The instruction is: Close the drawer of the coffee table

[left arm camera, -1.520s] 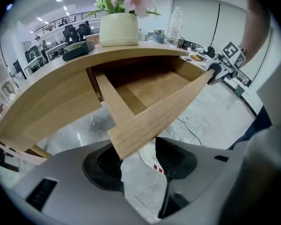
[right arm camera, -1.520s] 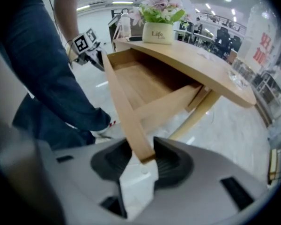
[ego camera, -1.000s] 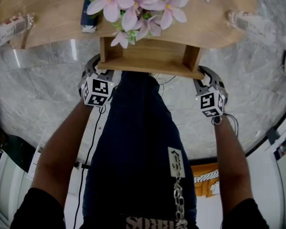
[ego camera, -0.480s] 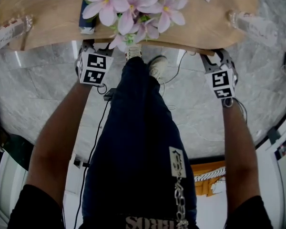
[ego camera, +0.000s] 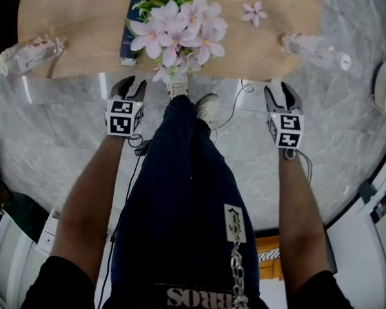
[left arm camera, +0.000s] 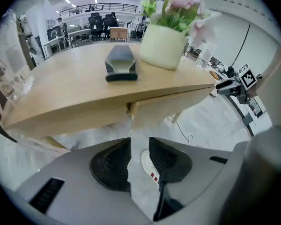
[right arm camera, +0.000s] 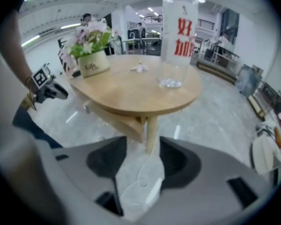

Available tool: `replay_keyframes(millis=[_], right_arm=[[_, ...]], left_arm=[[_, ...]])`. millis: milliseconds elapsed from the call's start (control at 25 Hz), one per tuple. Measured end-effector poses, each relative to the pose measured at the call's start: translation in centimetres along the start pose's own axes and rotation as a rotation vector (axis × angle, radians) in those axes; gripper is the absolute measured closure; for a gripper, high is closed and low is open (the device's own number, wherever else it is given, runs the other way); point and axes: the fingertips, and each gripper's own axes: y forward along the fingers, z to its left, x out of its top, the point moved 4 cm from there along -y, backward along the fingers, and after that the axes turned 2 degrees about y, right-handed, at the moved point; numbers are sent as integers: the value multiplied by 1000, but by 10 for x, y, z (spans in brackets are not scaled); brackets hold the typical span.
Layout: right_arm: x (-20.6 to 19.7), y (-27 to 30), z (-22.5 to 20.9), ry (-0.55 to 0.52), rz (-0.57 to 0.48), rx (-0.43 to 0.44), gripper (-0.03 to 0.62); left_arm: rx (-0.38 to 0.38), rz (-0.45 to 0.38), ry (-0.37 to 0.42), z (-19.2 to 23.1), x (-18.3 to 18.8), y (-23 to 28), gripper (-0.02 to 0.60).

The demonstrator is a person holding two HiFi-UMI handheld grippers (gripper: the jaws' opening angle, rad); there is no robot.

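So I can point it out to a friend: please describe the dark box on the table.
On the wooden coffee table, find the pink flowers near its middle; the box lies flat just left of them in the head view. It is slim and dark blue, unlike the clear bottles at the table's ends.

The person's left forearm (ego camera: pixel 90 198) and right forearm (ego camera: pixel 299 205) stretch toward 12 o'clock, well apart. The left claw (ego camera: pixel 130 82) points steeply down, its jaws closing with nothing between them. At its 3 o'clock, the right claw (ego camera: pixel 280 90) tilts down likewise, its jaws opening, empty.
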Motion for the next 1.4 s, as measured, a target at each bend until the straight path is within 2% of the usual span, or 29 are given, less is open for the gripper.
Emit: replay_keyframes(millis=[120, 160, 200, 240, 320, 440, 560, 640, 720, 800, 880, 1080, 1240, 1400], right_arm=[[19, -56, 8, 3, -55, 14, 356], [34, -80, 12, 3, -107, 20, 360], [55, -109, 15, 8, -177, 25, 416], [79, -140, 17, 18, -254, 32, 502], [127, -200, 23, 42, -380, 49, 536], [189, -281, 37, 77, -505, 71, 553], [228, -351, 55, 98, -601, 97, 557], [247, -387, 68, 76, -645, 106, 559], [258, -410, 78, 66, -676, 103, 560], [267, -421, 84, 53, -702, 92, 560], [273, -430, 91, 47, -713, 88, 560], [268, -435, 103, -11, -772, 114, 560], [266, -437, 101, 7, -783, 118, 560], [261, -434, 92, 42, -804, 113, 560]], left_arm=[[-20, -101, -16, -8, 15, -66, 547], [-42, -151, -31, -13, 27, -92, 555], [-65, -203, -43, -20, 43, -119, 557], [-84, -258, -52, -28, 63, -147, 558], [-103, -372, -58, -40, 114, -200, 558], [-101, -545, -50, -52, 198, -282, 558], [-110, -724, -36, -76, 267, -370, 558], [-99, -827, 6, -93, 297, -421, 558], [-55, -894, 65, -107, 313, -456, 558], [-2, -923, 102, -113, 319, -473, 558], [17, -930, 112, -117, 318, -480, 558], [13, -926, 141, -129, 315, -488, 558], [10, -910, 151, -136, 313, -493, 558], [5, -887, 194, -145, 316, -489, 558]])
